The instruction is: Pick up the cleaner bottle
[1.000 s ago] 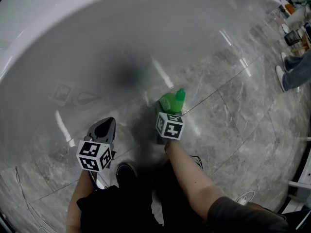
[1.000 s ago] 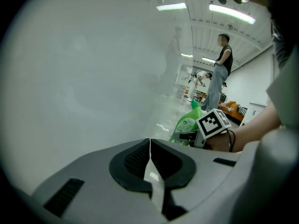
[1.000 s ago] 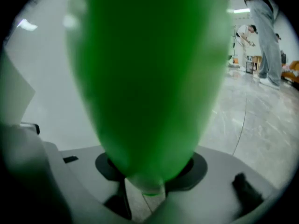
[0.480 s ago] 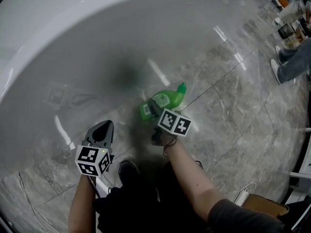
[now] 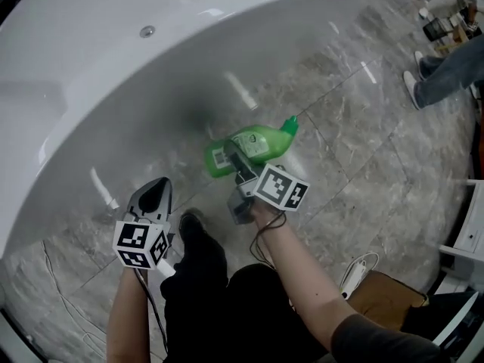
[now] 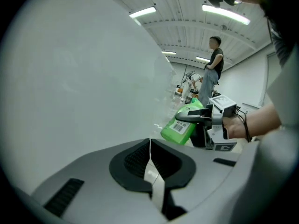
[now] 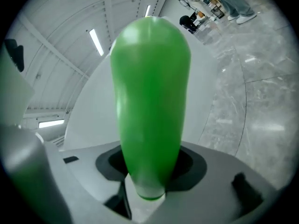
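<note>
The green cleaner bottle (image 5: 253, 146) hangs above the marble floor, tipped on its side with its cap toward the upper right and a barcode label at its left end. My right gripper (image 5: 240, 157) is shut on the bottle's body, its marker cube just behind. The right gripper view is filled by the bottle (image 7: 149, 101), which stands up between the jaws of the right gripper (image 7: 147, 190). My left gripper (image 5: 153, 195) is lower left of the bottle, apart from it, shut and empty. In the left gripper view the left gripper (image 6: 150, 146) has its jaws together, and the bottle (image 6: 182, 125) shows ahead to the right.
A large white bathtub wall (image 5: 91, 74) curves across the left and top. My dark shoe (image 5: 198, 240) stands between the grippers. A cardboard box (image 5: 386, 301) and a white cable (image 5: 355, 271) lie at lower right. Another person's legs (image 5: 446, 74) stand at the far right.
Both grippers have risen. The bottle has left the floor in the right gripper and rolled from upright onto its side, cap pointing right.
</note>
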Tool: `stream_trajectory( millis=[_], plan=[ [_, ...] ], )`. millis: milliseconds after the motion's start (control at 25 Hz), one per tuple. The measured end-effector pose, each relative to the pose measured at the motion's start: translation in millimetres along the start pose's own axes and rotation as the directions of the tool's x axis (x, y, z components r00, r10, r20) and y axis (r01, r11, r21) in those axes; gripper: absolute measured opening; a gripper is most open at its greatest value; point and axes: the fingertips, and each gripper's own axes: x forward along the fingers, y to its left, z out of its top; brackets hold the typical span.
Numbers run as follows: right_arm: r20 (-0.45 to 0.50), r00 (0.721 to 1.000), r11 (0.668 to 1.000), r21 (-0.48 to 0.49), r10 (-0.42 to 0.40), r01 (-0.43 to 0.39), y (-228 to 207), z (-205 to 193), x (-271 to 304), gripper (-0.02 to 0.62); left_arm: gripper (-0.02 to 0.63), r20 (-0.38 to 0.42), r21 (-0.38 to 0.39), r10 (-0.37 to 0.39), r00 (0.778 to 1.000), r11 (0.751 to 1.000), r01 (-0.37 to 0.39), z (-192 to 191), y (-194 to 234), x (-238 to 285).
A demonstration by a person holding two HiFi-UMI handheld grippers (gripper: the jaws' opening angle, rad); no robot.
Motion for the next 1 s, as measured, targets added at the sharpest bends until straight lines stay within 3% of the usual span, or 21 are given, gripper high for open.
stream_trajectory(
  millis=[240, 440, 680, 840, 1000],
  plan=[
    [0.002, 0.999, 0.997, 0.063, 0.041, -0.041, 92.4, 42.6, -89.7, 0.199, 0.017, 0.038, 0.010, -0.006, 0.999, 1.000, 0.005, 88.6, -62.0, -71.9],
    [0.003, 0.995, 0.993, 0.055, 0.100, -0.100, 177.2, 74.8, -167.3, 0.199, 0.017, 0.073, 0.010, 0.014, 0.997, 1.000, -0.014, 146.0, -115.4, -137.5],
    [-0.028, 0.987, 0.986, 0.058, 0.159, -0.157, 262.1, 105.1, -274.6, 0.199, 0.017, 0.157, -0.073, 0.076, 0.985, 0.995, -0.065, 209.1, -185.4, -228.7],
    [-0.084, 0.976, 0.979, 0.021, 0.202, -0.201, 307.0, 112.5, -346.7, 0.199, 0.017, 0.200, -0.112, 0.129, 0.971, 0.988, -0.109, 237.6, -232.8, -301.0],
    [-0.108, 0.968, 0.974, 0.022, 0.225, -0.224, 338.2, 113.4, -401.5, 0.199, 0.017, 0.198, -0.115, 0.131, 0.971, 0.987, -0.110, 244.8, -274.2, -354.0]
  ],
)
